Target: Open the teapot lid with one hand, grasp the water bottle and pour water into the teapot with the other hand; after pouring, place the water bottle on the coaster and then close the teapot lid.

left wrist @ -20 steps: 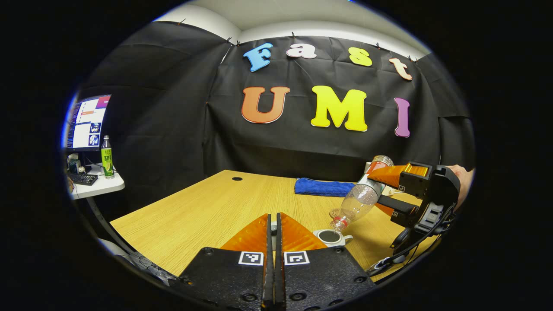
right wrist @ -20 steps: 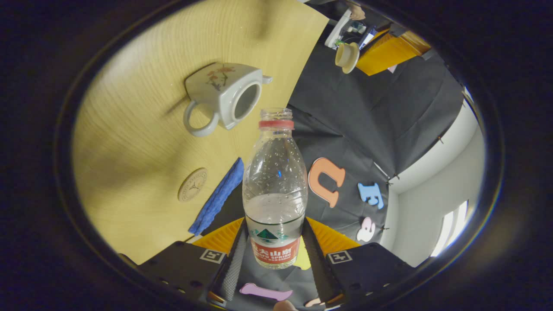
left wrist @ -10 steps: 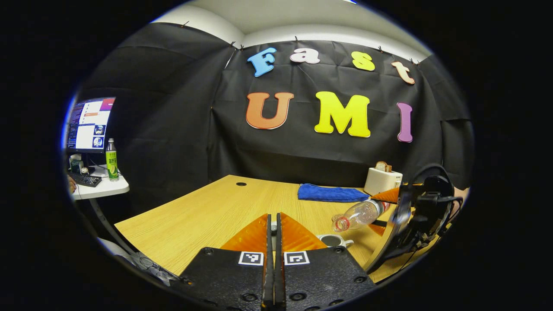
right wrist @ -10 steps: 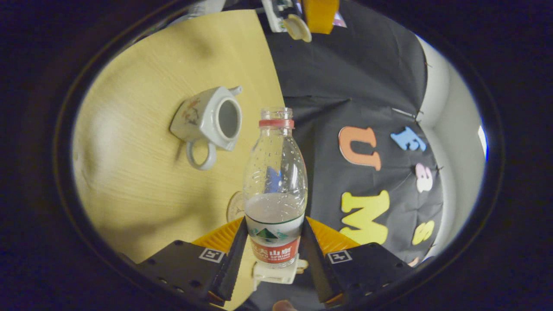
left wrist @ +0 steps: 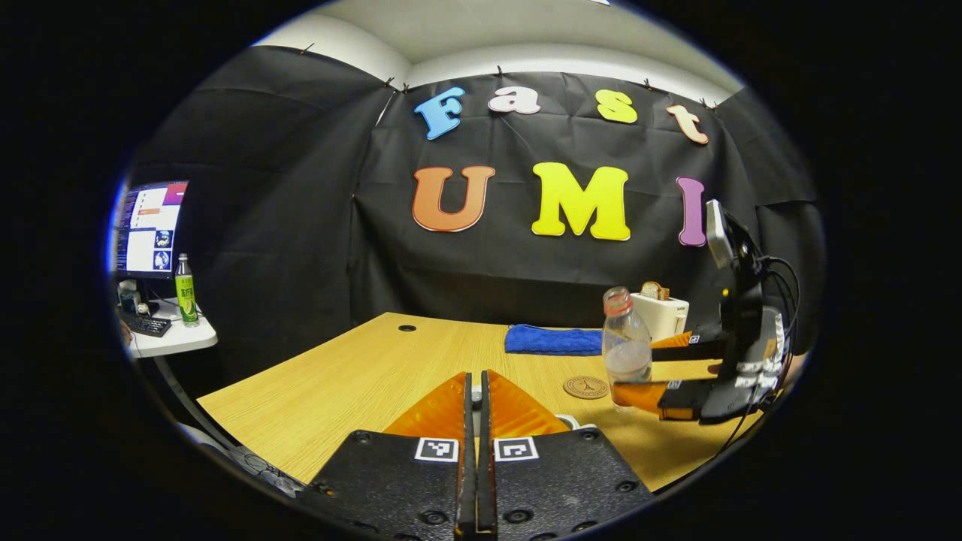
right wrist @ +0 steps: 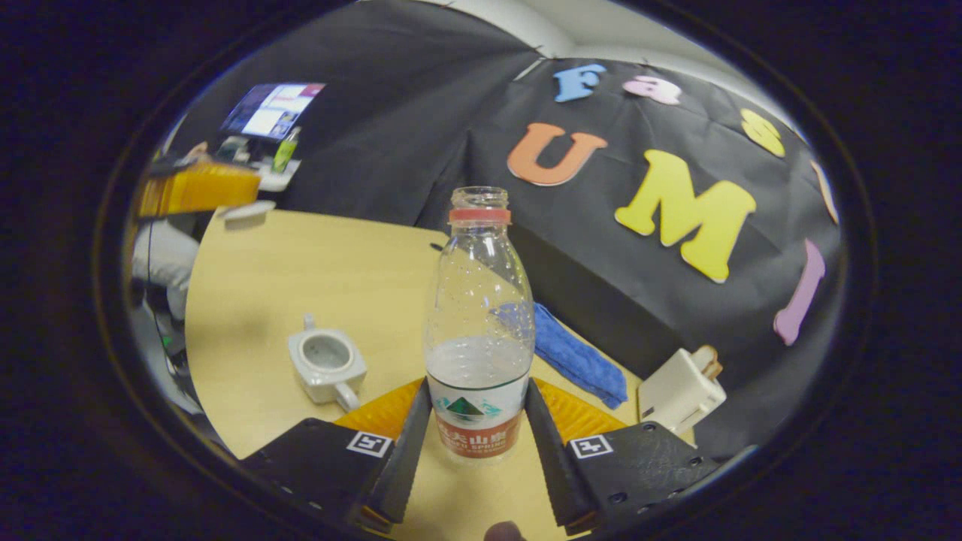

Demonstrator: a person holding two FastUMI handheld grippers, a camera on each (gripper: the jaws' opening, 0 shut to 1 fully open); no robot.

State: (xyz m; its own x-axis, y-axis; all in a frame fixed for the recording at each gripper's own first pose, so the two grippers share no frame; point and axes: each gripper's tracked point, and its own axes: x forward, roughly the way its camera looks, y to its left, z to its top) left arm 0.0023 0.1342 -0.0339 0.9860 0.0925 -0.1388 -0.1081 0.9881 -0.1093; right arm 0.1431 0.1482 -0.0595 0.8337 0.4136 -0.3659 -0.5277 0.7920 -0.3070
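Observation:
My right gripper (right wrist: 478,388) is shut on the clear water bottle (right wrist: 479,315), which stands upright, uncapped and about a third full. In the left gripper view the bottle (left wrist: 624,342) and right gripper (left wrist: 636,368) are just right of the round coaster (left wrist: 586,387); I cannot tell whether the bottle's base touches the table. The white teapot (right wrist: 325,364) sits open on the table to the bottle's left. Its rim (left wrist: 580,426) peeks out behind my left finger. My left gripper (left wrist: 476,379) is shut on the teapot lid (right wrist: 240,213), held in the air.
A folded blue cloth (left wrist: 552,340) and a white toaster (left wrist: 661,314) sit at the back of the wooden table (left wrist: 361,376). A side table (left wrist: 169,338) with a monitor and a green bottle stands off to the left.
The bottle has swung from tilted, mouth down over the teapot, to upright, and has moved right, away from the teapot towards the coaster. My left gripper has stayed put with the lid.

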